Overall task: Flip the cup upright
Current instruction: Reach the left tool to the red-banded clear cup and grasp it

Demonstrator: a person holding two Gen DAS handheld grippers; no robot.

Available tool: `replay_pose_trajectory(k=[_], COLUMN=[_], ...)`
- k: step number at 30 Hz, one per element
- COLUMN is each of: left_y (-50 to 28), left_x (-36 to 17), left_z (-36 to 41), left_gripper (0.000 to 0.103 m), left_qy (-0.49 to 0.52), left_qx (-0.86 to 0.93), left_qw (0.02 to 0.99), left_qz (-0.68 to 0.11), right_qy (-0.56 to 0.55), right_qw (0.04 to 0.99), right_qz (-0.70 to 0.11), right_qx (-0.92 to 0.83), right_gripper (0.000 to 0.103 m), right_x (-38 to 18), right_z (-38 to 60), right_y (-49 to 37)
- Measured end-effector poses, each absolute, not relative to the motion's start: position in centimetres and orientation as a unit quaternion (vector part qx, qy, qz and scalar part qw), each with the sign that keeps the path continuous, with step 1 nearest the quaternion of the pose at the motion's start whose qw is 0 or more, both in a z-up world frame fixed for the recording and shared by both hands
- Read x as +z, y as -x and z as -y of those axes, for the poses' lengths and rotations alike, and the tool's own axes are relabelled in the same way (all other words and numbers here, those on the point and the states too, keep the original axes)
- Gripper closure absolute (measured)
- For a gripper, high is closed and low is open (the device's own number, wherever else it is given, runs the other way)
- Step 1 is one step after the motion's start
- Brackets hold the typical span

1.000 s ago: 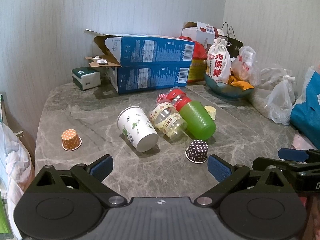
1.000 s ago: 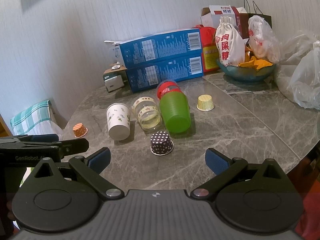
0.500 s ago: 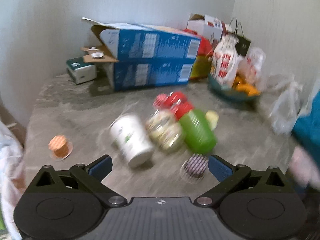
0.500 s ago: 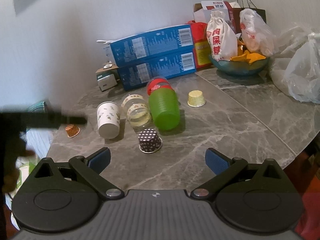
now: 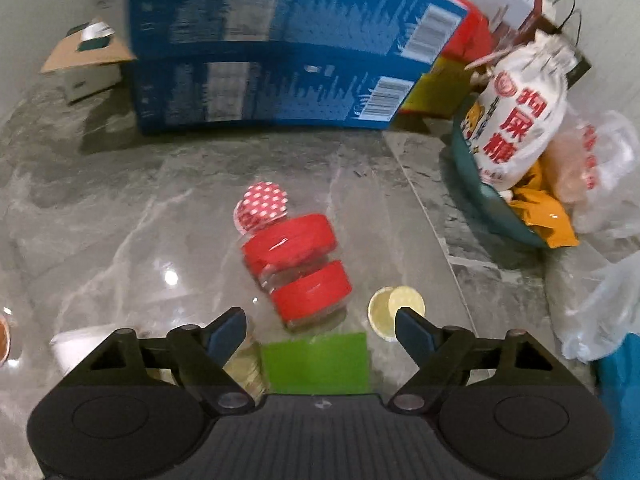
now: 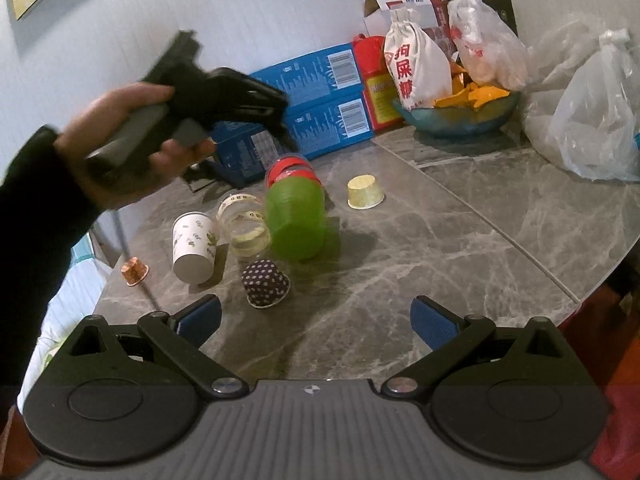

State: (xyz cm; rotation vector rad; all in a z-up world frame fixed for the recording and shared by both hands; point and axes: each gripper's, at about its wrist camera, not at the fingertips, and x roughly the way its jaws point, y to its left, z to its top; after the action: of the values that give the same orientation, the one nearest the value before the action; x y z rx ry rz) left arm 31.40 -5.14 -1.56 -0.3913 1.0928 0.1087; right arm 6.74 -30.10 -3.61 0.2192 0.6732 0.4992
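A green cup (image 6: 296, 220) lies on its side on the grey marble table (image 6: 440, 240), between a clear cup with tape bands (image 6: 244, 224) and a yellow paper cup (image 6: 365, 192) standing upside down. A white printed paper cup (image 6: 193, 246) lies on its side at the left. My left gripper (image 5: 320, 330) is open and hovers just above the green cup (image 5: 316, 362), whose upper part shows between its fingers. It also shows in the right wrist view (image 6: 276, 120), held in a hand. My right gripper (image 6: 316, 320) is open and empty near the table's front edge.
A red-banded jar (image 5: 296, 264) lies behind the green cup, with a red dotted cup (image 5: 262, 206) beyond it. A dark dotted cup (image 6: 265, 283) and an orange cup (image 6: 135, 271) stand upside down. Blue boxes (image 5: 280, 60), a bowl with bags (image 6: 456, 112) and plastic bags (image 6: 592, 120) line the back and right.
My left gripper has moved forward and up over the cups and now tilts down above the green cup. My right gripper has barely moved. No cup has moved.
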Motion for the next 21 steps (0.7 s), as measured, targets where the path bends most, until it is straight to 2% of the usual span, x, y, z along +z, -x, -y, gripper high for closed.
replay_pose_trajectory(k=[13, 19, 21], left_y=[-35.8, -36.4, -36.6], left_x=[-4.6, -6.2, -6.4], left_z=[7.8, 7.8, 7.9], left_gripper=[0.025, 0.031, 0.037], left_qy=[0.153, 0.145, 0.133], left_qx=[0.101, 0.124, 0.13], left_qw=[0.816, 0.807, 0.809], left_qz=[-0.548, -0.559, -0.558], right_qy=[-0.144, -0.141, -0.141], right_qw=[0.894, 0.889, 0.889], right_qz=[-0.334, -0.335, -0.335], right_qx=[0.263, 0.277, 0.28], right_gripper=[0.001, 0.001, 0.001], right_x=[-5.6, -5.8, -5.8], right_z=[31.6, 31.4, 31.3], right_y=[-9.3, -9.4, -9.4])
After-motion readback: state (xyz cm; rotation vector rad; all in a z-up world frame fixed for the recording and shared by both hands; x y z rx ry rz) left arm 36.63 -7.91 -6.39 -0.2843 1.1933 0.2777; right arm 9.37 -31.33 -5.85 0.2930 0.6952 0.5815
